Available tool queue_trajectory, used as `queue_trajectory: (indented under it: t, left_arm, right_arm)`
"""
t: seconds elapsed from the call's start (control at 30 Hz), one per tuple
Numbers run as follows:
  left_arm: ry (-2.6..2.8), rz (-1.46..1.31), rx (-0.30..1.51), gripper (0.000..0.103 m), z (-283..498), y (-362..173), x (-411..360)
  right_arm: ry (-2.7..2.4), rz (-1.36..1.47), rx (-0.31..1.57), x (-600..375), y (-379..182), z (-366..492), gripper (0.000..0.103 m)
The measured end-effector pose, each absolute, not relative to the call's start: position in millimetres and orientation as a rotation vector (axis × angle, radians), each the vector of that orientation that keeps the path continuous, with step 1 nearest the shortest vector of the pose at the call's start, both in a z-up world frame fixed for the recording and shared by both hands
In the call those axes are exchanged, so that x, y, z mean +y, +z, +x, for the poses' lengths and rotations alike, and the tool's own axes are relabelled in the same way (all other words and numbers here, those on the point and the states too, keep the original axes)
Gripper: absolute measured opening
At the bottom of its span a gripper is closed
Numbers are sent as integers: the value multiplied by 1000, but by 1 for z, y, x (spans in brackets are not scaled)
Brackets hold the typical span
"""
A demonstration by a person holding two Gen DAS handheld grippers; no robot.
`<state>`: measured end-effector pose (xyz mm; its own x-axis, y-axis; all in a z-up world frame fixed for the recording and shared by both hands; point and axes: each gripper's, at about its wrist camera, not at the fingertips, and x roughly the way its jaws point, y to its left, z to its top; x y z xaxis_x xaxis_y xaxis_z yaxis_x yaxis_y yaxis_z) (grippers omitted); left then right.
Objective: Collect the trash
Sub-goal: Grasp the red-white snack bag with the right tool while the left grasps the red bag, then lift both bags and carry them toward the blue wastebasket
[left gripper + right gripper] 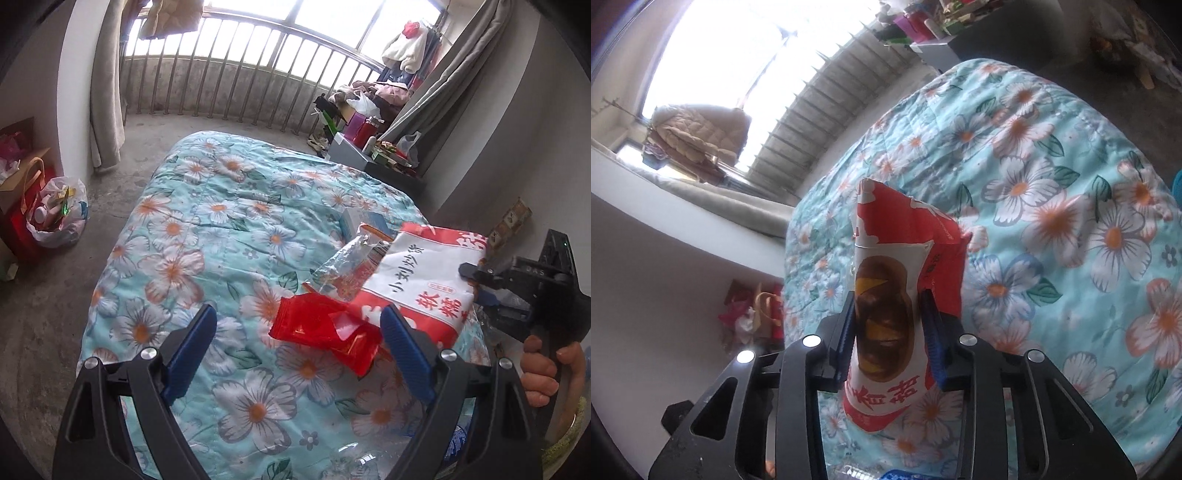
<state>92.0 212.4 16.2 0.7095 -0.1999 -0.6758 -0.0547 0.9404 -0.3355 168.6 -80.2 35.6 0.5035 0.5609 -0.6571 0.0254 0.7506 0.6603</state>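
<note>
Right claw (886,325) clamps red-white snack bag (886,266), long axis along fingers.

A home bedroom: floral quilt (229,236) on bed, curtains (107,85), hanging clothes (406,44).

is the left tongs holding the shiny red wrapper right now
No: the left tongs stand wide open above the quilt, and the red wrapper lies between the blue pads untouched.

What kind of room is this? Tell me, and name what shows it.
Probably a lived-in bedroom opening onto a barred balcony: a floral quilt covers the bed, curtains frame the railing, and clothes hang by the window.
</note>
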Motion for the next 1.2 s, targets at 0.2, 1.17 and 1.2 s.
queue_trajectory:
  t: [0.2,1.17,1.2]
  left_arm:
    - [-97,-360,804,88,98,9,211]
    - [-118,-394,1123,70,167,-59,172]
    - [-119,-386,1121,70,169,-59,172]
  right_arm:
    - [394,676,1043,-134,20,145,25]
    - [319,490,1034,-162,2,135,31]
    - [321,502,1038,-163,1,135,31]
